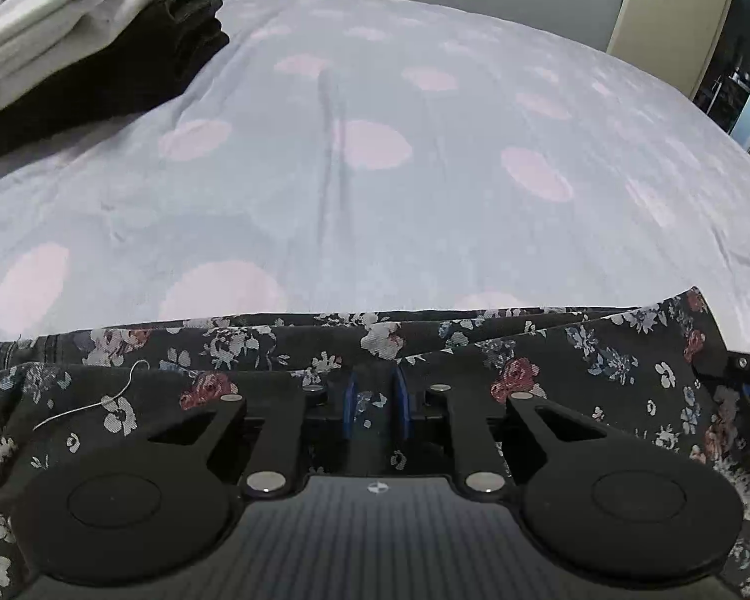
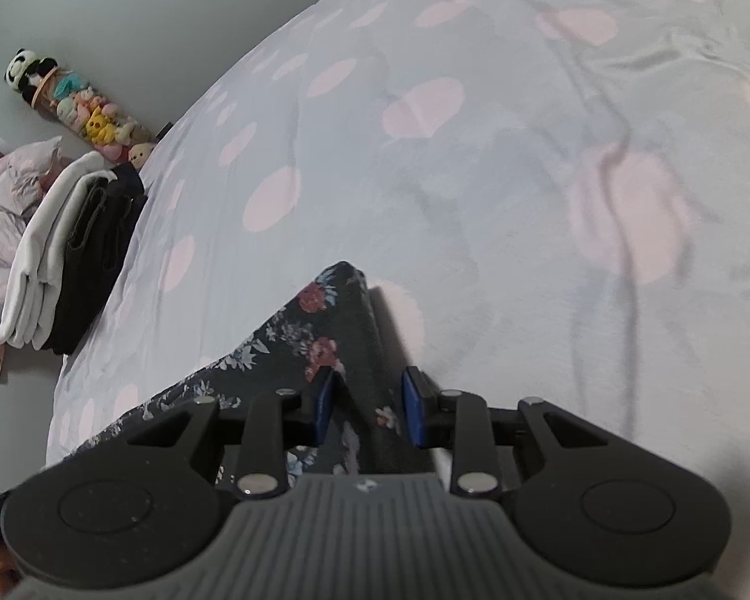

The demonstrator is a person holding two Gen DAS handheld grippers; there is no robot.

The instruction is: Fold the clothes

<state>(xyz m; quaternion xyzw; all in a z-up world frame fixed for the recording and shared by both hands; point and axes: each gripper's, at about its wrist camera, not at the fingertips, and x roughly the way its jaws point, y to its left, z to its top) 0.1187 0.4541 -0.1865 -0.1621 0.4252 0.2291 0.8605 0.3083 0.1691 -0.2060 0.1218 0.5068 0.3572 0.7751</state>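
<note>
Left wrist cam sits low and close over the floral garment point(image 1: 550, 350) at the near edge of the bed point(image 1: 375, 175), looking forward and down across the sheet to the far wall and a door point(image 1: 670, 10) far right. Folded stack point(image 1: 90, 50) sits far left.

Right wrist cam is also close over the same garment point(image 2: 325, 330), rolled, so the bed point(image 2: 475, 150) runs diagonally; it faces far left toward a toy tube point(image 2: 90, 110).

Shared: garment, sheet, folded stack point(image 2: 70, 250).
</note>
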